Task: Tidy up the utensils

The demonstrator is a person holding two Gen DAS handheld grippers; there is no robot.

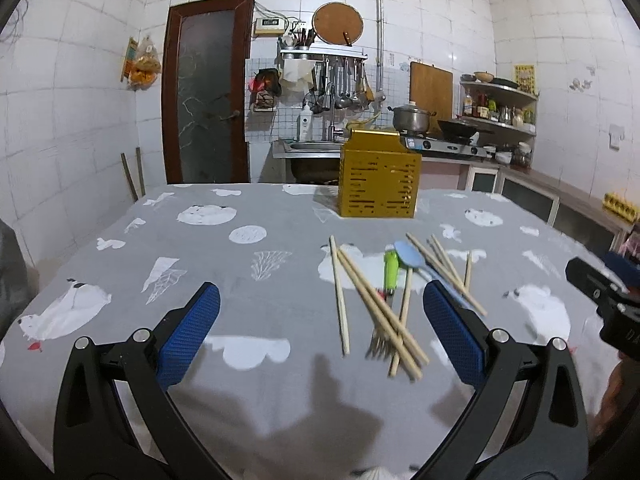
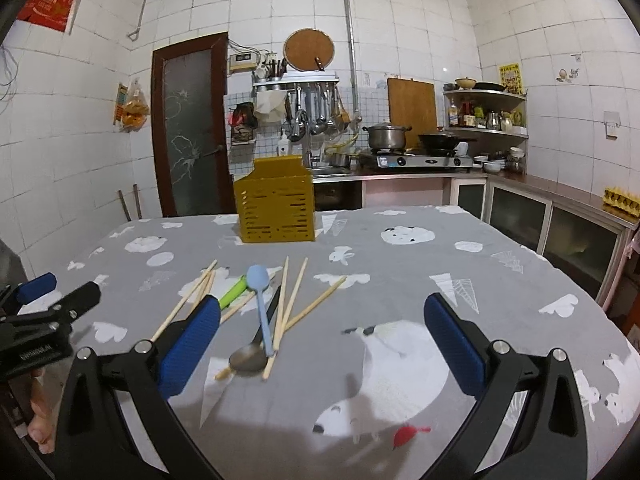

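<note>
A table covered by a grey cloth (image 1: 260,280) printed with white polar bears fills both wrist views, in a white-tiled kitchen. The left gripper (image 1: 320,312) hovers above the cloth with its blue-padded fingers spread wide, holding nothing. The right gripper (image 2: 322,320) is likewise spread wide and holds nothing.

A loose pile of utensils lies mid-table: several wooden chopsticks (image 1: 376,312) crossing each other, a fork with a green handle (image 1: 390,272), a light blue spoon (image 2: 260,292), and a metal spoon (image 2: 248,358) nearest the right gripper. The blue spoon lies across the chopsticks.

Behind the pile, well apart from it, a yellow slotted utensil holder (image 1: 378,184) stands upright near the far table edge.
</note>
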